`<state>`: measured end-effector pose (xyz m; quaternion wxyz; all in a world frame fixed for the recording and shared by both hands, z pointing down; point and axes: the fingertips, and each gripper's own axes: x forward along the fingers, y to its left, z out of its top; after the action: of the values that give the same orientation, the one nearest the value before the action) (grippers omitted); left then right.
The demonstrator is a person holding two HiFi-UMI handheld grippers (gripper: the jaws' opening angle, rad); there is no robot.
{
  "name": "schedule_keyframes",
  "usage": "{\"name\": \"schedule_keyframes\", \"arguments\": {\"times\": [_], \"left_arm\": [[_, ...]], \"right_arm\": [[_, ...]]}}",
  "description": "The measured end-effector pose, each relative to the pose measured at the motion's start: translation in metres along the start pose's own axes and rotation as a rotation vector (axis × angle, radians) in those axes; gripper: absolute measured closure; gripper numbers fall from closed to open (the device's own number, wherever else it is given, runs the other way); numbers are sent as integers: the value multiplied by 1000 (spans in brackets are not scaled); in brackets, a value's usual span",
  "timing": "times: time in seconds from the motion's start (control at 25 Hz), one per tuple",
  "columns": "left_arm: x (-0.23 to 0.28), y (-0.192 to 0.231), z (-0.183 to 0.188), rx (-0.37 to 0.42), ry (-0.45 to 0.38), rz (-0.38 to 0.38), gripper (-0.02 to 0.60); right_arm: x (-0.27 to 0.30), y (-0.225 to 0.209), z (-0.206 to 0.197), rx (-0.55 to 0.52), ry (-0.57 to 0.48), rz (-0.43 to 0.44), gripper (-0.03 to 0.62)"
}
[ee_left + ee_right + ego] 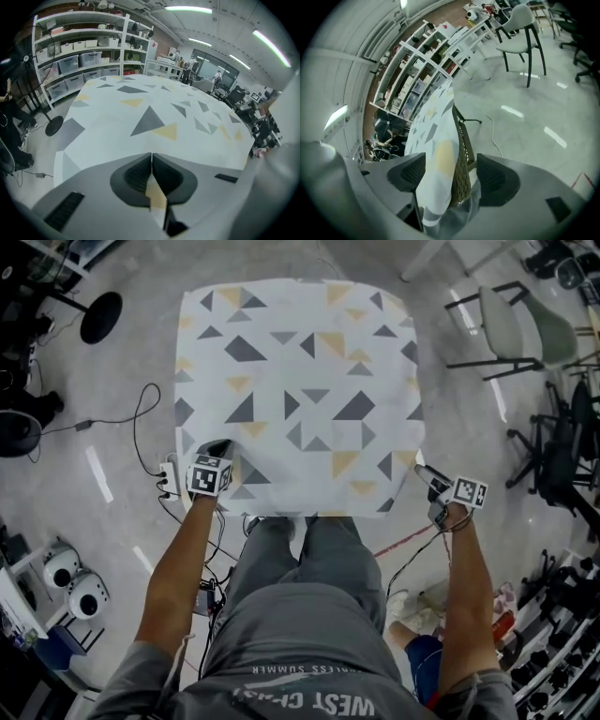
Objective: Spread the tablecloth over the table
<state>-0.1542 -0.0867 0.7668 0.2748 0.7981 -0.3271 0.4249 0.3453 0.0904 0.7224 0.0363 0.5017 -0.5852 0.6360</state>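
**Left corner pinched, right corner loose between open jaws**

The left claw (151,164) is clenched, its pads meeting on a thin sliver of tablecloth (300,381): that's the corner at 7 o'clock from the cloth's middle in the head view. Over at the 5 o'clock corner, the right claw (454,176) stands wide and released. The draped hem and a brown, woven-looking edge, seemingly the worktop (462,145), sit between its jaws with neither pad pressing.

Beyond the claws, the patterned cloth lies flat across the whole top, its far edge at 12 o'clock looking square and smooth.

This reads as thin, light fabric, soft and limp. It should follow a gentle tug, but it's likely to slide or ripple if one corner is pulled alone. The best hold is the hem right at a corner, taking cloth only and not the worktop edge behind it. An even pull from both near corners looks safest.
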Motion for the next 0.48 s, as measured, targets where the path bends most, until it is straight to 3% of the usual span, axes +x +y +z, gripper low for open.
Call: {"name": "schedule_keyframes", "arguments": {"times": [0.16, 0.28, 0.4, 0.48], "left_arm": [[1, -5, 1, 7, -10, -5, 581], [3, -5, 0, -13, -1, -6, 581], [4, -5, -2, -20, 12, -9, 581], [4, -4, -2, -28, 13, -7, 581]], "right_arm": [[36, 12, 51, -97, 26, 80, 226], [55, 20, 66, -161, 104, 101, 233], [56, 26, 55, -264, 238, 127, 322], [45, 34, 48, -237, 275, 159, 355]]}}
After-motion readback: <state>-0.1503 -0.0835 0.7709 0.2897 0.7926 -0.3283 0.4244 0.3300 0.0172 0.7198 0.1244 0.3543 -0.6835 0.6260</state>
